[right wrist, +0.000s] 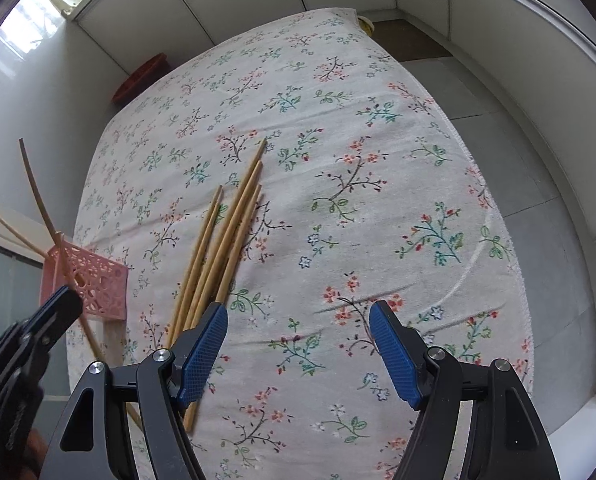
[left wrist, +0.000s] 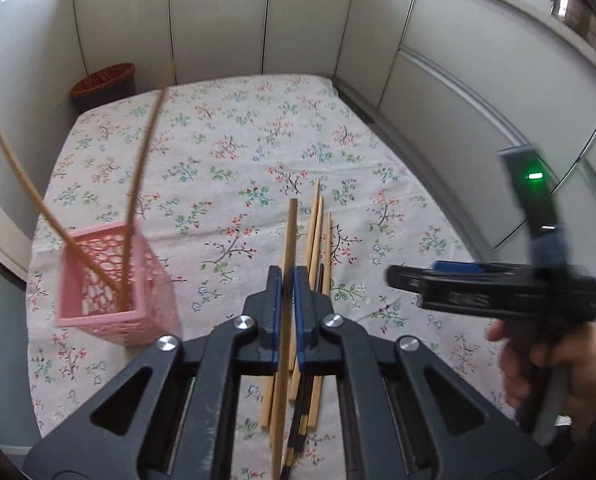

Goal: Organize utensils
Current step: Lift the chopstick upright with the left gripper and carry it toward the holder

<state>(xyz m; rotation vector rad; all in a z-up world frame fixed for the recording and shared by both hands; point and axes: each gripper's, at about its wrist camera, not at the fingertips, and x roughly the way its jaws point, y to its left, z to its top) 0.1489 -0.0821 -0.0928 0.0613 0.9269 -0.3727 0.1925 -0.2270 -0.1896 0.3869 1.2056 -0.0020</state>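
Observation:
My left gripper (left wrist: 288, 276) is shut on one wooden chopstick (left wrist: 288, 240), held above a pile of several chopsticks (left wrist: 318, 232) lying on the floral tablecloth. A pink lattice basket (left wrist: 114, 284) stands to the left with two chopsticks (left wrist: 138, 184) leaning in it. In the right wrist view my right gripper (right wrist: 298, 320) is open and empty, just right of the chopstick pile (right wrist: 226, 236). The pink basket (right wrist: 90, 276) and my left gripper (right wrist: 54, 312) show at the left there. The right gripper (left wrist: 402, 280) also shows at the right in the left wrist view.
The table (right wrist: 378, 160) carries a white floral cloth. A dark waste bin with a red liner (left wrist: 104, 82) stands on the floor beyond the table's far left corner. Grey cabinet doors (left wrist: 306, 20) surround the table. Tiled floor (right wrist: 538, 140) lies to the right.

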